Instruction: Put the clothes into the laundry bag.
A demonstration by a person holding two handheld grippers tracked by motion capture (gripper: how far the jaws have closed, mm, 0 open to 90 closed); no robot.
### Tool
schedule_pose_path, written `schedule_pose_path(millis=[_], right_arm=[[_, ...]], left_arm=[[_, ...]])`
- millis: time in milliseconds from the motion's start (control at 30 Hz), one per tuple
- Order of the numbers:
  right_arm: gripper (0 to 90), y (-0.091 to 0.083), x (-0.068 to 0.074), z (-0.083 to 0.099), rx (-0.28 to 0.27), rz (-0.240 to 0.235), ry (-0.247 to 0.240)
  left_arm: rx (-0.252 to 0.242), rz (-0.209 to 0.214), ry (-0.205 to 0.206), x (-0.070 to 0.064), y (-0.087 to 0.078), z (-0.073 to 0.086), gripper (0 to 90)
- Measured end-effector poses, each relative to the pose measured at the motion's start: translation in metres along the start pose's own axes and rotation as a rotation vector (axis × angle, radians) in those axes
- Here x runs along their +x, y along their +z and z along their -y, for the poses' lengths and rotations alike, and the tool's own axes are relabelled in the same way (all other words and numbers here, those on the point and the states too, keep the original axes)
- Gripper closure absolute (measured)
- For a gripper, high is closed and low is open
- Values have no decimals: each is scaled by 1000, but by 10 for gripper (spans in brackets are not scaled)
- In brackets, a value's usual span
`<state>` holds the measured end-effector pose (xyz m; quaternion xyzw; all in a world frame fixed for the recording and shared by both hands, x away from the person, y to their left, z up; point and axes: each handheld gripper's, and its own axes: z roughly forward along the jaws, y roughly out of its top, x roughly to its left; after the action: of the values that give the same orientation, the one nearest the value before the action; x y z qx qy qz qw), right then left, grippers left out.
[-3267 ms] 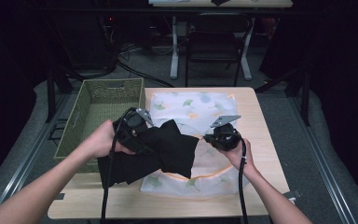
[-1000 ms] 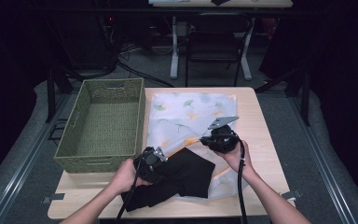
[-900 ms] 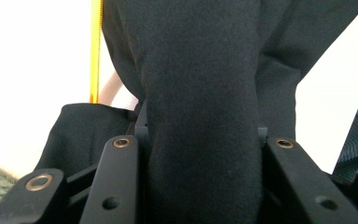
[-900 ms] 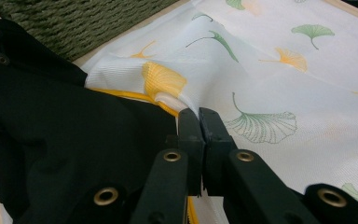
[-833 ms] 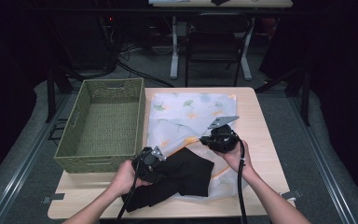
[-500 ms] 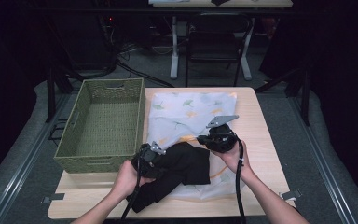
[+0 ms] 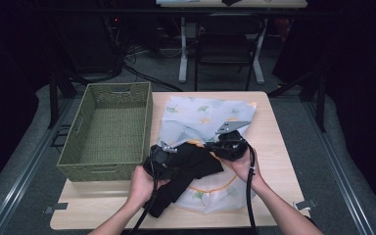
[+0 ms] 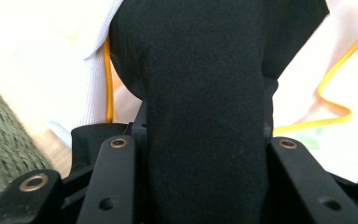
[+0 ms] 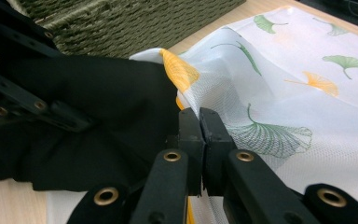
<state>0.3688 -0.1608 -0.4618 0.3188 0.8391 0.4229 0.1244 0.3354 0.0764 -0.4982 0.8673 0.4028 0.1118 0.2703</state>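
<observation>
Now left gripper [image 7: 162, 159] clamps black cloth [image 7: 191, 169].

On the light wooden table [image 7: 274, 142], the green woven basket [image 7: 108, 128] sits at the left; the white leaf-printed mesh cloth [image 7: 203, 117] lies just right of it; the black fabric garment [image 7: 191, 169] lies on the cloth's near-left part.

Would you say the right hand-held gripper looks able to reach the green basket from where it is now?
Probably not directly: the left hand-held gripper and black cloth lie between the right hand-held gripper and basket.
</observation>
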Motion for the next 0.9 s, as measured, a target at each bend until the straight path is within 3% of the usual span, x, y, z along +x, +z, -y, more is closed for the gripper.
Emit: schedule_pose_path(millis=[167,233,267,400,467,700,800,900], right_arm=[[890,7,-1,5,36,-6,-3],[890,8,-1,5,42,-6,-4],[890,8,-1,6,43,-6,-3],[890,9,-3,6,48,-4,-1],[890,9,-4,6,50,-2,2],[890,9,-4,6,52,-3,2],[890,9,-4,6,52,-4,1],[890,9,-4,6,50,-4,-3]], left_arm=[[8,-3,-23,4,19,8,531],[-7,7,-14,6,16,7,431],[-7,-6,7,6,12,6,392],[-35,15,61,7,-6,6,292],[-25,26,84,8,-13,6,205],[27,72,154,9,-29,12,154],[74,109,169,11,-24,17,155],[119,100,187,13,-12,24,175]])
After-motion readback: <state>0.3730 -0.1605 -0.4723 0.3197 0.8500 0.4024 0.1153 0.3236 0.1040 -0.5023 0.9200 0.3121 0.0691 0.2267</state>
